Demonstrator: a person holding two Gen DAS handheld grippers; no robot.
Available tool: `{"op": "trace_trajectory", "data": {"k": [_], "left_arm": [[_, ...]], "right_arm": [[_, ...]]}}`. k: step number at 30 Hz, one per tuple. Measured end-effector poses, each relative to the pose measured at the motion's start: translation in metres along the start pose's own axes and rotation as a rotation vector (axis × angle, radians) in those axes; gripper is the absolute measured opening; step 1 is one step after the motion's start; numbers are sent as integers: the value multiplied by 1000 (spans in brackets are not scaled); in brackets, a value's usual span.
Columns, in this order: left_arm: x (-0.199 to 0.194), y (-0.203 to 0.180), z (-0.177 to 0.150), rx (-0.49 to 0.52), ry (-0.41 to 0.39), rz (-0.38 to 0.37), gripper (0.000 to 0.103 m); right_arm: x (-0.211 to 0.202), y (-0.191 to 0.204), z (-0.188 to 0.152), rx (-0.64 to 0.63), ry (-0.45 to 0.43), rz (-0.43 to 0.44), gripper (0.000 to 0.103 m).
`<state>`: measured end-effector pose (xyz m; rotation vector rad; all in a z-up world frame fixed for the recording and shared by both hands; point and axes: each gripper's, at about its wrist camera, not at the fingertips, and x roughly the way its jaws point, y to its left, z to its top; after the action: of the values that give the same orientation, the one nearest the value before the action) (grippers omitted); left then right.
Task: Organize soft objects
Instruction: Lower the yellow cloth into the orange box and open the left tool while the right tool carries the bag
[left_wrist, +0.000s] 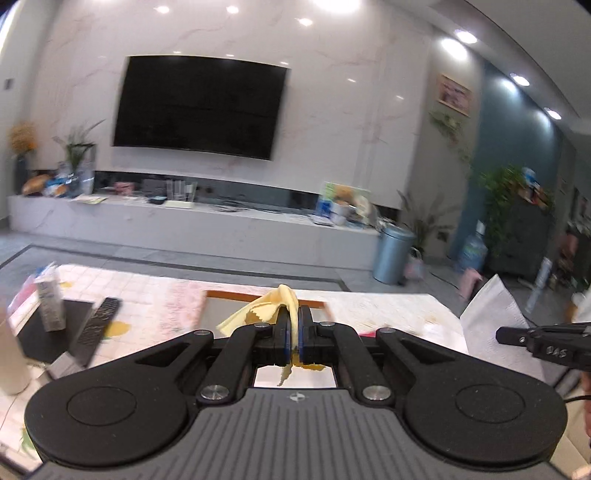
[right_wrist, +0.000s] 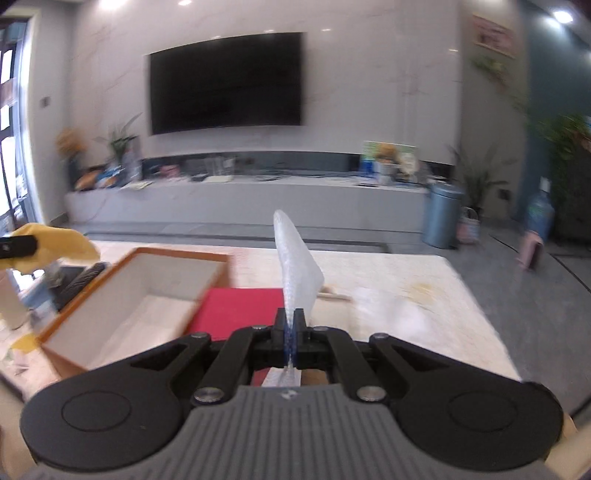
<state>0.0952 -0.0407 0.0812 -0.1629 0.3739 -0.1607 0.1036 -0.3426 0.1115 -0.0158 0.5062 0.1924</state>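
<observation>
My left gripper (left_wrist: 294, 314) is shut on a yellow cloth (left_wrist: 266, 308), which folds over its fingertips and hangs below them above the open box (left_wrist: 266, 295). In the right wrist view the same yellow cloth (right_wrist: 55, 245) shows at the left edge, above the table. My right gripper (right_wrist: 290, 317) is shut on a white textured cloth (right_wrist: 297, 266) that stands up from its tips. That white cloth (left_wrist: 495, 317) also appears at the right of the left wrist view, with the right gripper (left_wrist: 517, 338) beside it. The orange-rimmed white box (right_wrist: 140, 291) sits on the table, left of a red sheet (right_wrist: 240, 314).
A remote control (left_wrist: 98, 325), a small carton (left_wrist: 50, 302) and a white bottle (left_wrist: 11, 354) stand on the left of the table (right_wrist: 406, 288). A TV (left_wrist: 199, 107) hangs above a long cluttered bench (left_wrist: 192, 225). A blue bin (left_wrist: 391, 254) and plants stand at right.
</observation>
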Motion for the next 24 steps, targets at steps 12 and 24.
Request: {"op": "trace_trajectory", "data": {"k": [12, 24], "left_arm": [[87, 67, -45, -115, 177, -55, 4], [89, 73, -60, -119, 363, -113, 75]], "right_arm": [[60, 133, 32, 9, 0, 185, 0], [127, 144, -4, -43, 94, 56, 0]]}}
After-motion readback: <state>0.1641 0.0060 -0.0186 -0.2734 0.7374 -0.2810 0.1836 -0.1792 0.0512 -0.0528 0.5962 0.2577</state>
